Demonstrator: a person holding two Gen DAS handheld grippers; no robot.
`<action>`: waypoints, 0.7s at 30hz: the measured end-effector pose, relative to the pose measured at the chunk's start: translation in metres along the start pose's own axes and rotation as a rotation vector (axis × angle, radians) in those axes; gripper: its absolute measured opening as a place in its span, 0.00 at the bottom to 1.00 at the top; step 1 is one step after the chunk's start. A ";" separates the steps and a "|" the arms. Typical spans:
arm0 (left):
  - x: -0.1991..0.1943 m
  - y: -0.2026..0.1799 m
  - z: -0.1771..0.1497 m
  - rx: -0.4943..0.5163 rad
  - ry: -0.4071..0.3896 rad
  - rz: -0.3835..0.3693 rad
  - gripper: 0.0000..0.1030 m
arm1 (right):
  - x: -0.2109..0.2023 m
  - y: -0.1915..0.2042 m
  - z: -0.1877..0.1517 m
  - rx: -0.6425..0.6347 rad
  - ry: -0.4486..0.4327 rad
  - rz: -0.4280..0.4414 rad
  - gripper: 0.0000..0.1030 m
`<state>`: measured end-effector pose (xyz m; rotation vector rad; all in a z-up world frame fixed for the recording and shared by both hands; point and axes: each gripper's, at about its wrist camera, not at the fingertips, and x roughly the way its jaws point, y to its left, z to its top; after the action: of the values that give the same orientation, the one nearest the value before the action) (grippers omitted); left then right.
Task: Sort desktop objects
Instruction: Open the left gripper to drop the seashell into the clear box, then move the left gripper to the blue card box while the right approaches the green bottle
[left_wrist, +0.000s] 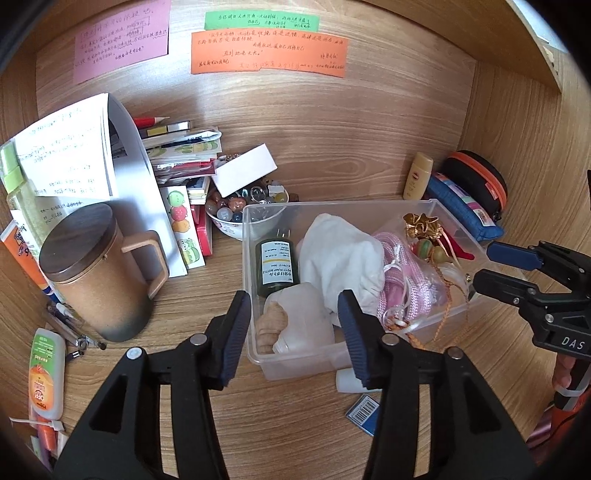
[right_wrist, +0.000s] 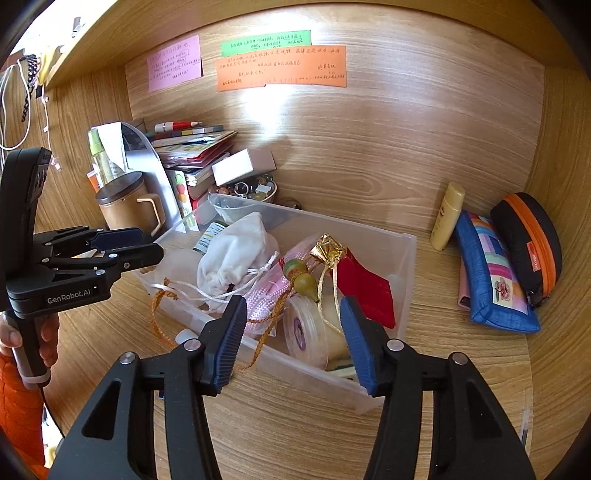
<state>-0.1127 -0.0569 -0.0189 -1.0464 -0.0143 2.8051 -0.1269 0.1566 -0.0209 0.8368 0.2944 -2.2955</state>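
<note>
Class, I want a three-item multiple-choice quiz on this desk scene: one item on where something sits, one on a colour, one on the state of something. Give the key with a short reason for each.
1. Where does the dark green pump bottle lie?
A. Inside the clear plastic bin
B. On top of the book stack
C. Beside the yellow tube

2. What colour is the zip trim on the black round case?
A. Green
B. Orange
C. White

3. How does the brown mug stand?
A. Tipped on its side
B. Upright without a lid
C. Upright with its dark lid on

Key: 1 A, the bottle lies within the bin's walls, next to the white cloth pouch. 2 B, an orange band runs round the case. 3 C, the lid covers the upright mug.
</note>
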 end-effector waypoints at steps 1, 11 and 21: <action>-0.002 -0.001 -0.001 0.003 -0.002 0.003 0.52 | -0.001 0.001 -0.001 -0.002 0.004 0.002 0.48; -0.020 -0.012 -0.012 0.029 -0.023 0.030 0.70 | -0.016 0.001 -0.012 0.021 -0.009 -0.017 0.68; -0.022 -0.023 -0.034 0.022 0.018 0.003 0.77 | -0.026 -0.007 -0.029 0.069 0.005 -0.004 0.72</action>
<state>-0.0713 -0.0387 -0.0288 -1.0677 0.0206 2.7918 -0.1024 0.1868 -0.0269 0.8777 0.2202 -2.3195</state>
